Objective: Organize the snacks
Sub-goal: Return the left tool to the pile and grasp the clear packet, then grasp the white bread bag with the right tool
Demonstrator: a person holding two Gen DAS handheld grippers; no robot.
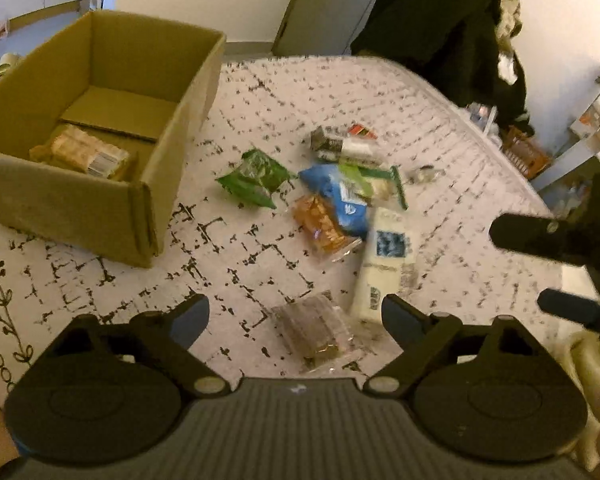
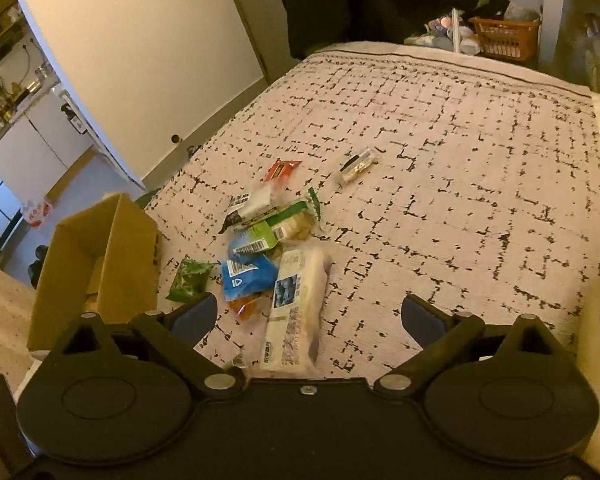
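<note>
Snack packets lie in a loose pile on the patterned bedspread (image 1: 260,92): a green packet (image 1: 256,179), a blue packet (image 1: 336,196), an orange packet (image 1: 320,226), a long white pack (image 1: 384,264) and a clear brown packet (image 1: 316,328). A cardboard box (image 1: 148,200) at the left holds one yellow packet (image 1: 88,154). My left gripper (image 1: 296,316) is open and empty above the clear brown packet. My right gripper (image 2: 310,316) is open and empty over the long white pack (image 2: 296,304), and its fingers (image 1: 532,234) show at the left view's right edge.
A small red packet (image 2: 281,170) and a small clear packet (image 2: 358,166) lie farther out on the bed. Dark clothing (image 1: 440,12) hangs beyond the far edge. An orange basket (image 2: 504,38) stands on the floor past the bed. A wall (image 2: 140,40) runs along the left.
</note>
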